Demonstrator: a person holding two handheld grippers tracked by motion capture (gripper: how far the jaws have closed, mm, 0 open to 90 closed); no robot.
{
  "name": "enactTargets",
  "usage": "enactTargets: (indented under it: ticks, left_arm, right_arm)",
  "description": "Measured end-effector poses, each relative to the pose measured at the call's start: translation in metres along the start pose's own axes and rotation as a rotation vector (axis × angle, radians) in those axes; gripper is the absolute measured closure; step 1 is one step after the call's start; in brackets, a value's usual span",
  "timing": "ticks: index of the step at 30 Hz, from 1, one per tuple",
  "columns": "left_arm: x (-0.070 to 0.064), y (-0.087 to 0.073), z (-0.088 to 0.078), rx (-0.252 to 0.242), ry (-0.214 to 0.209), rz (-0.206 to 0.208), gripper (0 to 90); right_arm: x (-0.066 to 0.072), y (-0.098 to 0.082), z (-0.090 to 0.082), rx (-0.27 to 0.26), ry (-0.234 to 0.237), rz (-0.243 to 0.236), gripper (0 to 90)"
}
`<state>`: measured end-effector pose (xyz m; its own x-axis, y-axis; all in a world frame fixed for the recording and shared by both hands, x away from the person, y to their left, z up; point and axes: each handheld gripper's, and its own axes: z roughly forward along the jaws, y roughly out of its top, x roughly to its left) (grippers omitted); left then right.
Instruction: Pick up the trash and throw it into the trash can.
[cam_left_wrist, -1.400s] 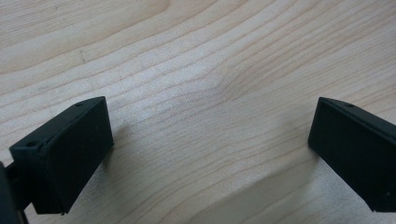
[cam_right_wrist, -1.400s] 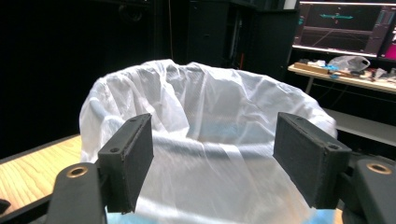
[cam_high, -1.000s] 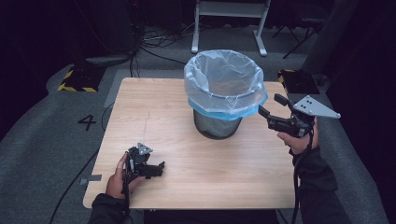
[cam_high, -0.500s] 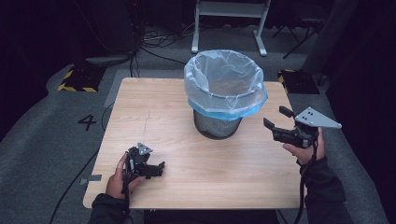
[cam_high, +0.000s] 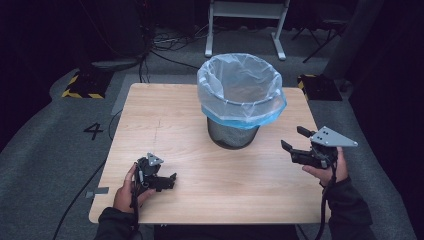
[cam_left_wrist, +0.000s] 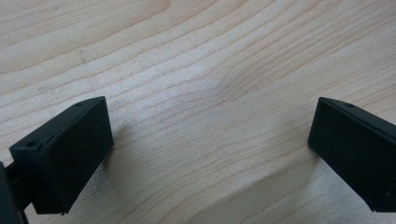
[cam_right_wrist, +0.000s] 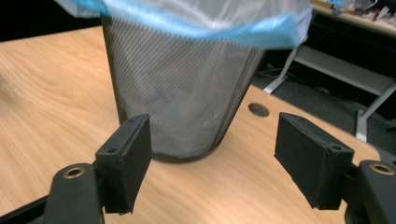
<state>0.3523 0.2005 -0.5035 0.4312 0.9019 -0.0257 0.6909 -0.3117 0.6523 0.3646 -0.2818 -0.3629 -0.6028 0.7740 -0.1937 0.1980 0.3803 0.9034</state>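
1. Because the black wire-mesh waste bin lined with a translucent blue-edged plastic bag (cam_right_wrist: 182, 93) is thin mesh with little visible inside, judge it light and fairly stiff; the bag is soft, slippery film and would likely slide or tear if gripped alone.
2. Bin location: upright on the pale wooden table (cam_high: 165, 125), ahead of the right gripper (cam_high: 296, 139) and slightly toward its left jaw, clearly apart from both jaws.
3. Right gripper state: jaws spread wide, nothing between them, held off the tabletop and aimed at the lower wall of the bin.
4. Left gripper (cam_high: 170, 178) state: jaws spread wide, empty, low over bare wood (cam_left_wrist: 201, 93), well apart from the bin.
5. Recommended hold: pinch the rim where the bag folds over the mesh, one jaw inside and one outside; the body looks too broad to span between the jaws. A smooth table may let the bin skid if pushed.
6. Not determinable: bin contents behind the clouded bag; the rim, cut off above the jaws in the right gripper view; and whether the left jaw tips touch the wood.
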Motion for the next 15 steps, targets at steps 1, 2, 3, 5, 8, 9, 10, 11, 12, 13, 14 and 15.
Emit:
enactTargets:
  ticks: [1, 2, 3, 5, 8, 9, 10, 11, 12, 13, 14, 15]
  left_arm:
    - [0.000, 0.000, 0.000, 0.000, 0.000, 0.000, 0.0]
    - [0.000, 0.000, 0.000, 0.000, 0.000, 0.000, 0.0]
    - [0.000, 0.000, 0.000, -0.002, 0.000, 0.001, 0.0]
    - [0.000, 0.000, 0.000, 0.000, 0.000, 0.000, 0.0]
    - [0.000, 0.000, 0.000, 0.000, 0.000, 0.000, 0.0]
    - [0.000, 0.000, 0.000, 0.000, 0.000, 0.000, 0.0]
    - [0.000, 0.000, 0.000, 0.000, 0.000, 0.000, 0.0]
    - [0.000, 0.000, 0.000, 0.000, 0.000, 0.000, 0.0]
    - [0.000, 0.000, 0.000, 0.000, 0.000, 0.000, 0.0]
    - [0.000, 0.000, 0.000, 0.000, 0.000, 0.000, 0.0]
    - [0.000, 0.000, 0.000, 0.000, 0.000, 0.000, 0.0]
    - [0.000, 0.000, 0.000, -0.001, 0.001, -0.001, 0.0]
  right_arm:
    - [0.002, -0.004, 0.002, 0.017, 0.004, -0.005, 27.2]
    - [0.003, -0.010, 0.004, 0.035, 0.005, -0.011, 27.1]
    - [0.003, -0.012, 0.004, 0.043, 0.008, -0.012, 27.1]
    - [0.004, -0.014, 0.005, 0.053, 0.009, -0.009, 27.1]
    - [0.005, -0.025, 0.010, 0.093, 0.009, -0.021, 26.8]
    - [0.005, -0.025, 0.010, 0.093, 0.009, -0.021, 26.8]
    - [0.006, -0.028, 0.010, 0.108, 0.008, -0.026, 26.7]
    - [0.006, -0.034, 0.011, 0.134, 0.014, -0.027, 26.7]
    - [0.006, -0.036, 0.011, 0.139, 0.019, -0.021, 26.7]
    - [0.006, -0.036, 0.011, 0.139, 0.019, -0.021, 26.7]
    - [0.007, -0.041, 0.011, 0.149, 0.021, -0.016, 26.5]
    - [0.006, -0.043, 0.011, 0.155, 0.023, -0.025, 26.2]
